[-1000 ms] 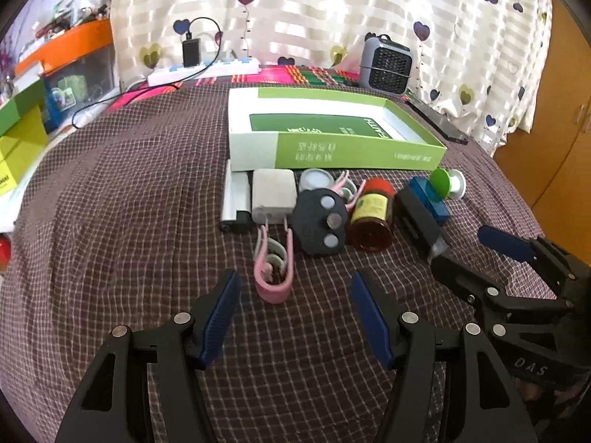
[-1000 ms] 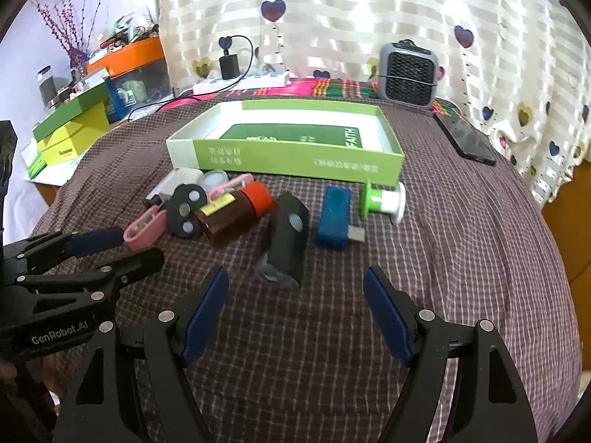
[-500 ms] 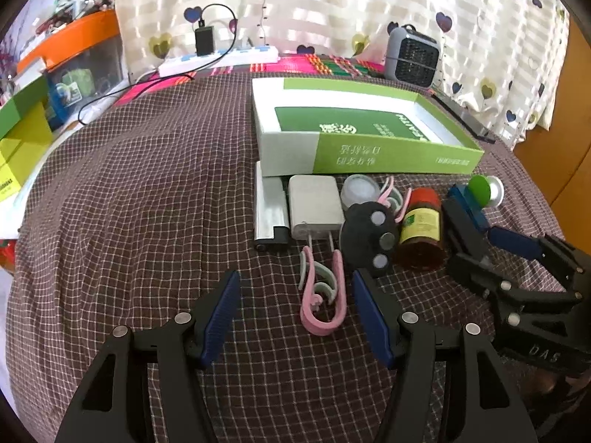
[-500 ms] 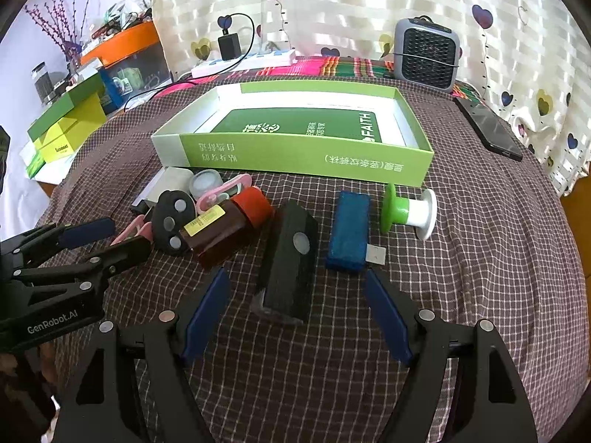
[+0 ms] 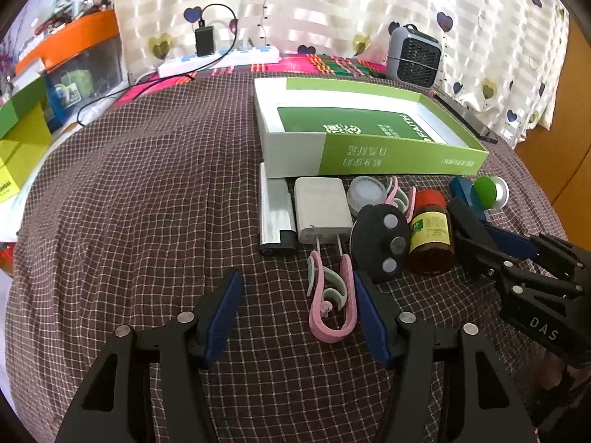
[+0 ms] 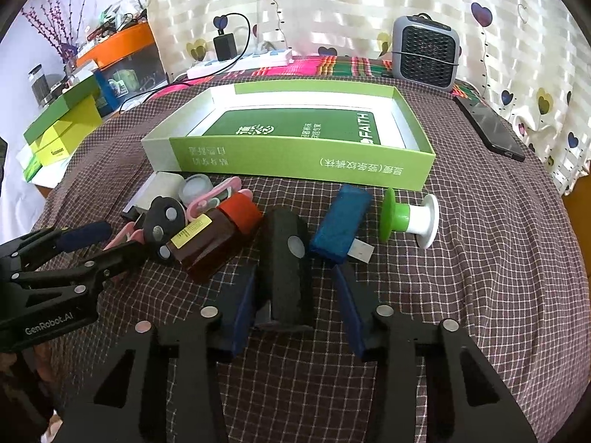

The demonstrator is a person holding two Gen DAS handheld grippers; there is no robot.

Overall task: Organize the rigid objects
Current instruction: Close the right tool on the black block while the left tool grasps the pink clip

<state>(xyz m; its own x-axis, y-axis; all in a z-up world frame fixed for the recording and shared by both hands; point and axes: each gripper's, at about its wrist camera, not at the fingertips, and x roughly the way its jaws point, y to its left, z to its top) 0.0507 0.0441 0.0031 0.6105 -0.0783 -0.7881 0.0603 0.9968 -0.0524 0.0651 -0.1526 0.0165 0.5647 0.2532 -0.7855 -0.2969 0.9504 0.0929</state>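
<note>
Left wrist view: the left hand-held gripper [image 5: 297,312] pointed down at the checked cloth of the table [image 5: 147,192], its jaws wide apart after having just narrowed a little. A pink clip [image 5: 332,306] lay between the blue pads, just beside the right one; whether it touched that pad I cannot tell. Directly ahead of the fingers sat a row of small things: a silver bar [image 5: 275,217], a white charger [image 5: 321,208] with its prongs toward the gripper, a black disc with three buttons [image 5: 382,241], and a brown bottle with a red cap [image 5: 430,232]. Beyond them stood the open green box [image 5: 402,158]. To the right, the right hand-held gripper [image 5: 491,243] reached in over a black block.

Right wrist view: the right hand-held gripper [image 6: 293,306] had its jaws just closing around the black block [image 6: 286,269], which lay between the pads; the left pad looked against it, while a sliver of cloth showed by the right pad. Just ahead to the right lay a blue block [image 6: 340,223] and a green-and-white spool [image 6: 406,217], with the green box behind them. The left hand-held gripper [image 6: 99,243] entered from the left.
</note>
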